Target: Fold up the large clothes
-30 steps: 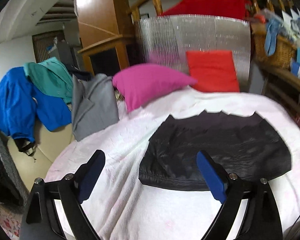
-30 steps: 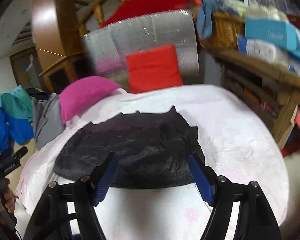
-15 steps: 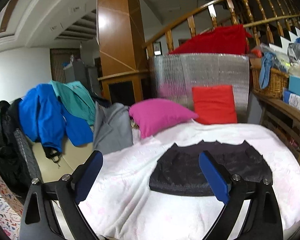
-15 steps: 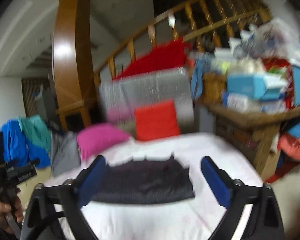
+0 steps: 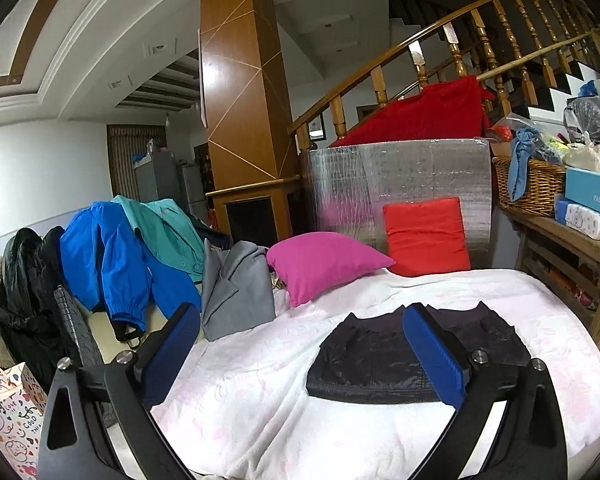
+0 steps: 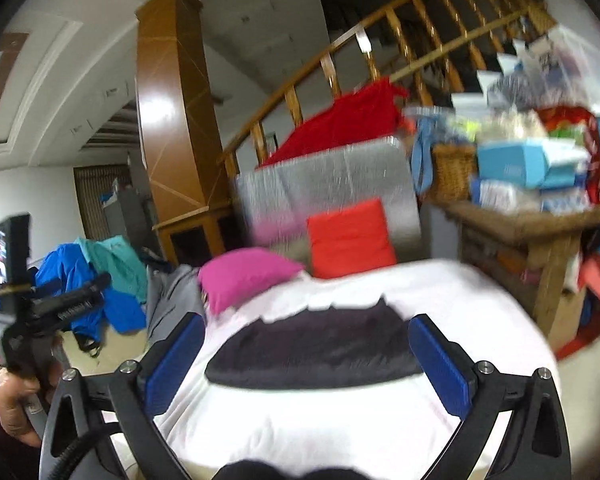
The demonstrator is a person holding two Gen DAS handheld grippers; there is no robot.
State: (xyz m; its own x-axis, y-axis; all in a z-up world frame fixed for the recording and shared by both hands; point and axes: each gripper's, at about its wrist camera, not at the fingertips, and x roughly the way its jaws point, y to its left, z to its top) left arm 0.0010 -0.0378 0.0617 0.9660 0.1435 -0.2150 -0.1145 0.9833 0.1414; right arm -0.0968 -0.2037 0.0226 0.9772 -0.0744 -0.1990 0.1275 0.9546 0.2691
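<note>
A folded black garment [image 5: 376, 360] lies flat on the white bed cover [image 5: 260, 400]; it also shows in the right wrist view [image 6: 320, 352], blurred. My left gripper [image 5: 300, 356] is open and empty, held back from the bed, well short of the garment. My right gripper [image 6: 306, 360] is open and empty too, also back from the bed. The left gripper's handle and the hand on it [image 6: 32, 320] show at the left of the right wrist view.
A pink pillow [image 5: 320, 264] and a red cushion [image 5: 426, 236] lie at the bed's far side. Grey [image 5: 236, 292], blue [image 5: 108, 264] and teal clothes hang over a chair at the left. A wooden shelf [image 5: 572, 248] with a basket stands at the right.
Both grippers have pulled back and tilted up from the bed, so the black garment looks smaller and farther. The garment has not moved. Both grippers stay open.
</note>
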